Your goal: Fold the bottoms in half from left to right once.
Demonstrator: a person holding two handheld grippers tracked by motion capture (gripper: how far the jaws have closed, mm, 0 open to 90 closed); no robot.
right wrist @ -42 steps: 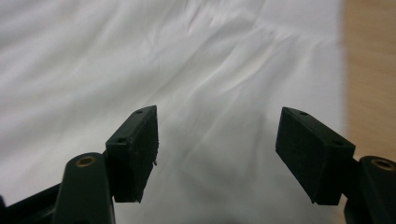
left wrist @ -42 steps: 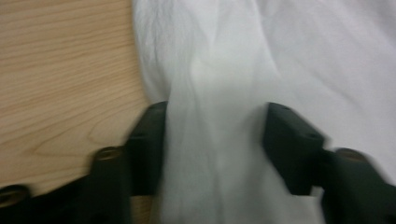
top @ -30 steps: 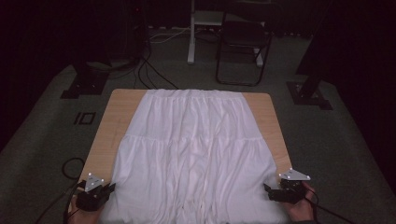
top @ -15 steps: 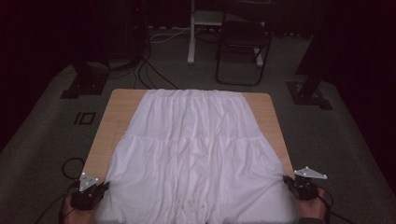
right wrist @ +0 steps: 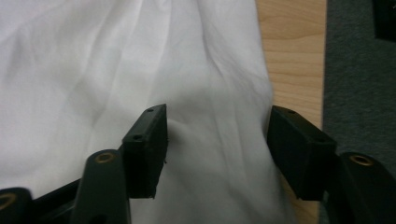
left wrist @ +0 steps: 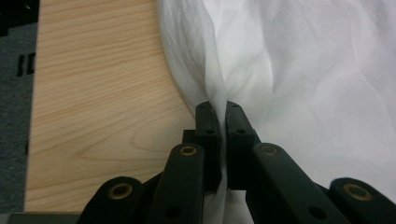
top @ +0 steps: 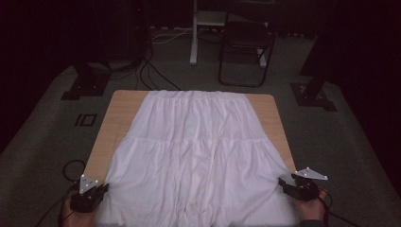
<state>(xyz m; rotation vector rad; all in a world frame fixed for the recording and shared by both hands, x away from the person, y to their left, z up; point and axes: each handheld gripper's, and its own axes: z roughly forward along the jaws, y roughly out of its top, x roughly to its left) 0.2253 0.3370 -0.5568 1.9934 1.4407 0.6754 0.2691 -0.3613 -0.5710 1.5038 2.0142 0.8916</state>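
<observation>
R tool reopened; skirt hem cut off

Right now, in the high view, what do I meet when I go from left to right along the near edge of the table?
Left gripper, shut on the cloth's edge → white cloth spread over the wooden table → right gripper, its jaws just opening and apart around the cloth's right edge.
</observation>
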